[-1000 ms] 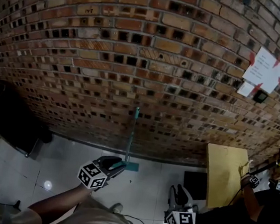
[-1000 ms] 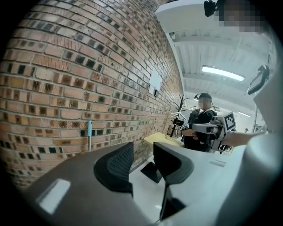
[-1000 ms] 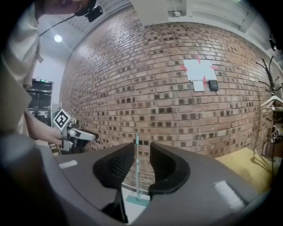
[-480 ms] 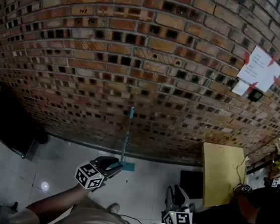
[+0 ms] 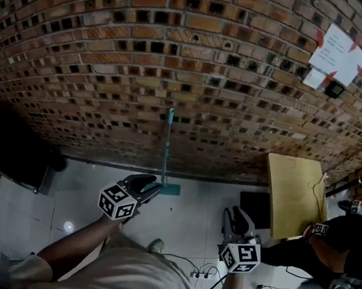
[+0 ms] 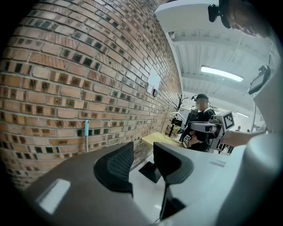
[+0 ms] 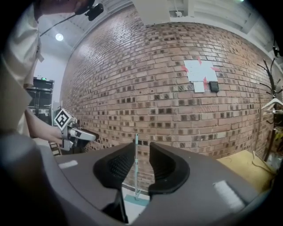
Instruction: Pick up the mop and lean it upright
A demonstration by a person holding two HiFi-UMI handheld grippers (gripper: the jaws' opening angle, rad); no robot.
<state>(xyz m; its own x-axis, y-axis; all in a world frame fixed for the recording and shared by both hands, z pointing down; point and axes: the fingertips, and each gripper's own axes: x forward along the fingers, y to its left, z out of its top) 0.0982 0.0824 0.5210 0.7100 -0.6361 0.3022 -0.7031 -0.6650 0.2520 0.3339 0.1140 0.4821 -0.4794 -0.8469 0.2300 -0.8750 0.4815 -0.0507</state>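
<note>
The mop stands upright against the brick wall, its thin teal handle (image 5: 166,144) rising from a flat teal head (image 5: 171,189) on the white floor. My left gripper (image 5: 152,185) hovers just left of the mop head, jaws open and empty. In the left gripper view the handle (image 6: 86,135) lies off to the left of the jaws. My right gripper (image 5: 238,215) hangs lower right, open with nothing in it. In the right gripper view the mop (image 7: 136,170) shows far off through the gap between the jaws.
A yellow board (image 5: 294,194) leans by the wall at the right, with a black mat (image 5: 254,210) beside it. A person (image 5: 335,248) sits at the far right. A black case (image 5: 10,152) stands at the left. Cables (image 5: 199,274) lie on the floor near my feet.
The head view has tilted slightly, so the wall and mop sit higher in frame. Both grippers stay nearly where they were, and the mop still leans on the wall.
</note>
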